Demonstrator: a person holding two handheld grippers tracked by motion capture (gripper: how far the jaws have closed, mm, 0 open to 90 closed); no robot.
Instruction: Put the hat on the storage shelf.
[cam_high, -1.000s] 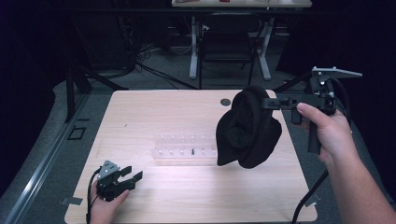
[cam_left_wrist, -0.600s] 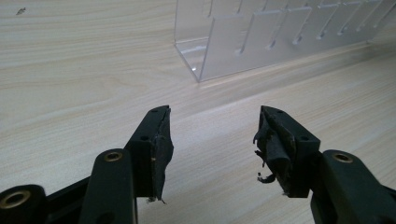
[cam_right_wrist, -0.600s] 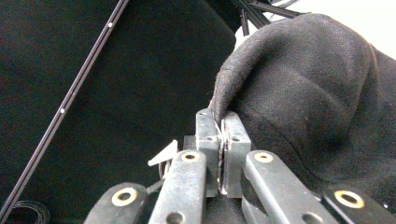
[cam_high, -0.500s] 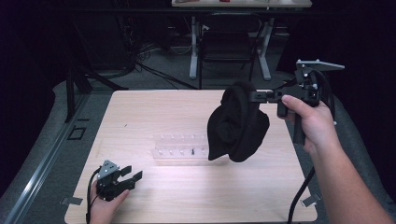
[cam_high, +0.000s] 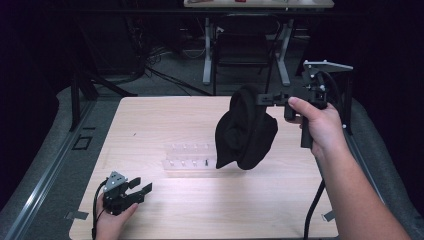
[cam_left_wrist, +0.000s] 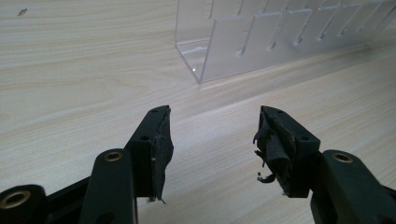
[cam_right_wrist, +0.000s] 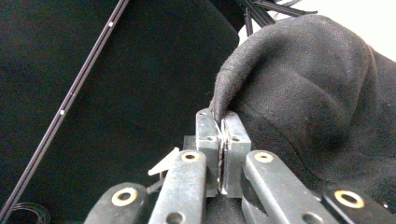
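Spanning most of the high view, the desk (cam_high: 200, 210) is a pale wood top with dark floor around it and a chair and desk legs beyond its far edge.

Next in size is the black cloth (cam_high: 245, 131). It hangs in the air over the right half of the desk, clear of the wood, bunched and drooping from its top edge. In the right gripper view the cloth (cam_right_wrist: 317, 107) fills the right side, and a fold of it runs down into the closed jaws.

The right hand (cam_high: 320, 125) comes up from the bottom right on a long forearm and holds the right tool (cam_high: 265, 98) raised above the desk's right edge, pointing left. Its jaws are clamped on the cloth's upper fold; the right gripper view shows the right tool (cam_right_wrist: 223, 122) with both jaws pressed together on the fabric.

A clear rack (cam_high: 190, 159) lies near the middle of the desk, just left of the hanging cloth. The left gripper view shows the rack (cam_left_wrist: 261, 37) as clear plastic with upright dividers, lying ahead of the jaws.

The left tool (cam_high: 140, 186) sits low at the desk's near left corner, held by the left hand (cam_high: 110, 222). Its jaws stand apart with nothing between them; in the left gripper view the left tool (cam_left_wrist: 212, 133) has frayed black pads (cam_left_wrist: 273, 147), and bare wood shows in the gap.
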